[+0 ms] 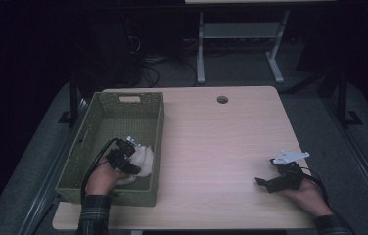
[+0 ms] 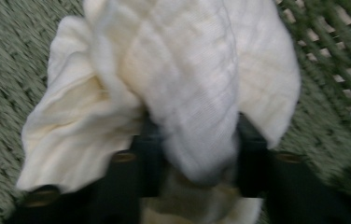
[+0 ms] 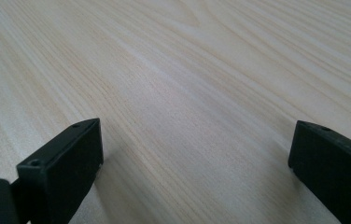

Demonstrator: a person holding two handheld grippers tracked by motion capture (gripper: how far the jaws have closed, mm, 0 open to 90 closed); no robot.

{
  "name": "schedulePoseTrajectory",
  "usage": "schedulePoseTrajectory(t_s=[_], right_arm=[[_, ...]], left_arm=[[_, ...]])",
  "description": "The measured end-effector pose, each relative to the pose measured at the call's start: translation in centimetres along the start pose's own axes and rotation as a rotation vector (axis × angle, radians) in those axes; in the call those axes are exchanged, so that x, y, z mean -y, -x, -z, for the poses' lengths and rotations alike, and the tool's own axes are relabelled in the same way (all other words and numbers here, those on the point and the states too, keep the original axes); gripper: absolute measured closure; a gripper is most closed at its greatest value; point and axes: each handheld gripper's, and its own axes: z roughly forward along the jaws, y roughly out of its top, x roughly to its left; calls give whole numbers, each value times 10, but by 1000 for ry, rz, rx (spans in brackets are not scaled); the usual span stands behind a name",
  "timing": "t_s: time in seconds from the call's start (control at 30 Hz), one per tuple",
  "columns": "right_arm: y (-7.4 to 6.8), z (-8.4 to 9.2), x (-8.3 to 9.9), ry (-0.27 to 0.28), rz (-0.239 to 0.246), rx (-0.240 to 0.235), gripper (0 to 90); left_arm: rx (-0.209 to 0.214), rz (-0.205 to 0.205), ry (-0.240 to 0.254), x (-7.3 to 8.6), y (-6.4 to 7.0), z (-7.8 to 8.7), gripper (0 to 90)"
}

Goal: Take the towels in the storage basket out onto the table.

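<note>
Cream-white cloth (image 2: 183, 88), soft, quilted in faint squares, bunched into rounded folds, inside the green woven basket (image 1: 104, 105) near its right wall. Left gripper (image 1: 132, 164) jaws clamped on the cloth; right gripper (image 1: 265, 183) jaws spread wide, holding nothing, right of the basket over the bare counter (image 1: 221, 142).

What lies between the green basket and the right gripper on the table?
Bare wood: in the high view, nothing sits on the table between the green basket and the right gripper.
</note>
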Motion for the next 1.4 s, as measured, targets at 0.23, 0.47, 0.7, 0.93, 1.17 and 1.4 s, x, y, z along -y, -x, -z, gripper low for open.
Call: schedulePoseTrajectory(t_s=[0.23,0.47,0.7,0.93,1.17,1.4], right_arm=[[0,0,0,0,-1,0,28],[0,0,0,0,0,0,28],[0,0,0,0,0,0,28],[0,0,0,0,-1,1,28],[0,0,0,0,0,1,28],[0,0,0,1,0,0,28]], left_arm=[[7,58,97,1,-6,15,723],[64,115,288,7,-15,37,725],[107,143,455,12,-21,55,725],[117,145,584,14,-19,74,724],[120,105,657,9,-13,93,724],[115,62,730,-3,-4,114,724]])
